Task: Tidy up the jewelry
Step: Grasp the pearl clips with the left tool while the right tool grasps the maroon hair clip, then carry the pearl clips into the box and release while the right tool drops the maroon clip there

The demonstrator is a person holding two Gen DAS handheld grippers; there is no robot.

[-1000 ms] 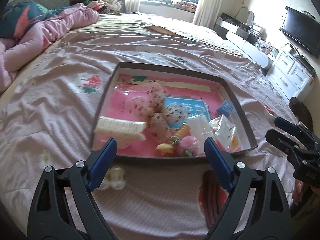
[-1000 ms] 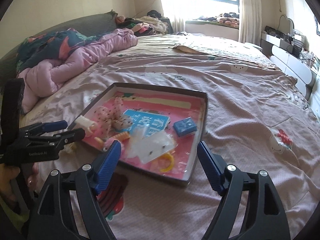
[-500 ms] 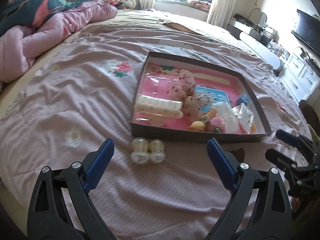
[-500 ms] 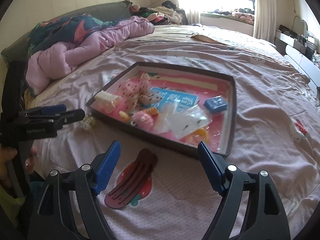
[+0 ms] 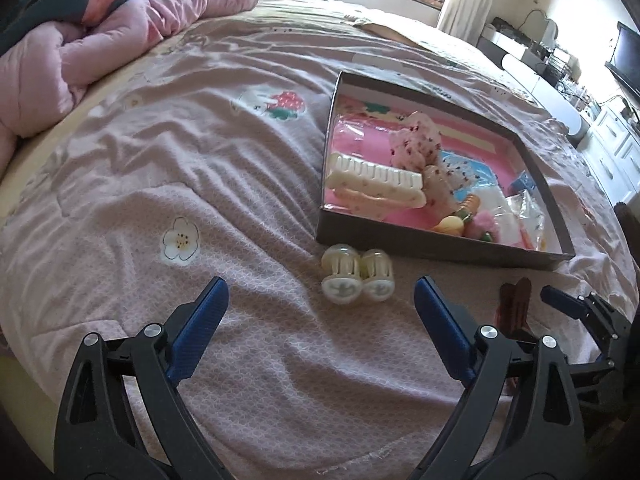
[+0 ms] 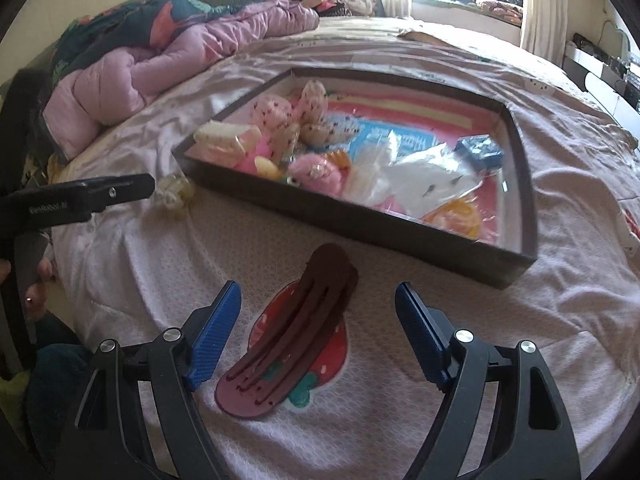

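A dark-walled tray [image 5: 440, 246] [image 6: 360, 220] with a pink floor lies on the bed and holds a cream hair claw [image 5: 376, 178], speckled pink scrunchies [image 5: 416, 144], plastic bags and a small blue box [image 6: 480, 152]. Two pale round clips [image 5: 358, 270] lie on the sheet just in front of the tray. A dark red hair claw [image 6: 292, 340] lies flat on the sheet. My left gripper [image 5: 320, 316] is open, just short of the round clips. My right gripper [image 6: 318, 328] is open with the dark red claw between its fingers, apart from them.
A pink quilt [image 5: 100, 40] is heaped at the bed's far left. White drawers and a TV [image 5: 624, 60] stand to the right. The bed's near edge runs just behind both grippers.
Both grippers pulled back from the tray and dropped lower. The round clips now sit ahead of my left gripper and the dark red claw between my right fingers.
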